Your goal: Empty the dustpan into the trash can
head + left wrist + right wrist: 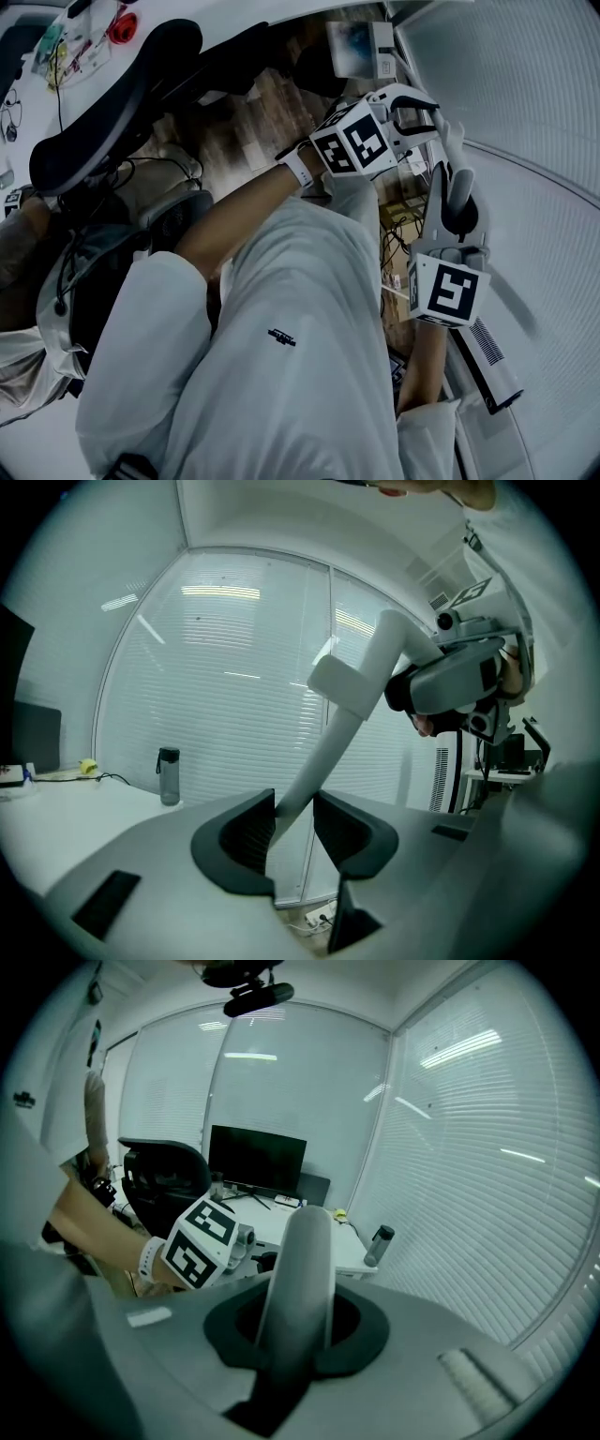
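Dustpan handle (302,1260), a smooth, white, rounded tube, stands clamped upright in the right gripper's (298,1326) dark jaws. Farther along, it runs loose between the left gripper's (292,829) spread jaws, beneath a blocky white collar (342,684). The left forearm (234,220) reaches across the person's thigh.

Showing smooth, matt plastic along the handle (302,1269) at frame centre, creasing white cloth over the garment (281,375) at lower centre, carrying wood grain across the floor (246,127) at upper centre.
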Tool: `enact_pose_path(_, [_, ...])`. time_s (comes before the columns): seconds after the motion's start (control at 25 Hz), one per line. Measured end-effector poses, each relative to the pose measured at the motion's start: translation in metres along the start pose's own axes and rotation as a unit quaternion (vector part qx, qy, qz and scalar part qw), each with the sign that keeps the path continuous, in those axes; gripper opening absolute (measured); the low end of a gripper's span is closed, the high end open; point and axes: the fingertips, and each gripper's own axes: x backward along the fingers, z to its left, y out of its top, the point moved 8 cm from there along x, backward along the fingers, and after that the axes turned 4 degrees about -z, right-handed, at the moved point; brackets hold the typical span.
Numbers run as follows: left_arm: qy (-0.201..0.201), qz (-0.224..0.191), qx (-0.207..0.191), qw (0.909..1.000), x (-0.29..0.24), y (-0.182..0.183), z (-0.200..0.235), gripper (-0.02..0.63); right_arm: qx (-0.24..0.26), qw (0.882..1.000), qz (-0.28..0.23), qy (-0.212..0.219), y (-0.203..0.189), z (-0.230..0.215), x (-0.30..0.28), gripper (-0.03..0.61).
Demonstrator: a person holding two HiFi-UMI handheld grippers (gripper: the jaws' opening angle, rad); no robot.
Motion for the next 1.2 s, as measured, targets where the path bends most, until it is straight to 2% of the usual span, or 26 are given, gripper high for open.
enact_pose_path(0.2, [0.005, 0.002, 0.001, 1.0000, 0.007, -0.006, -0.007, 0.129, 0.031, 0.999, -0.005, 0.017, -0.004, 0.011, 0.003, 0.052])
enact_pose_path(0.52, [0.034, -0.007, 0.028, 0.9990, 0.042, -0.013, 0.014, 0.135, 0.068, 0.996, -0.012, 0.051, 0.015, 0.037, -0.020, 0.052])
enact_pose_path(0.88, [0.063, 0.001, 0.045, 0.9970, 0.041, -0.031, -0.002, 0.140, 0.116, 0.990, -0.014, 0.083, -0.008, 0.039, -0.012, 0.052])
enact_pose_path(1.2, [0.091, 0.014, 0.058, 0.9940, 0.030, -0.055, 0.006, 0.141, 0.139, 0.984, -0.017, 0.109, -0.034, 0.030, -0.031, 0.052])
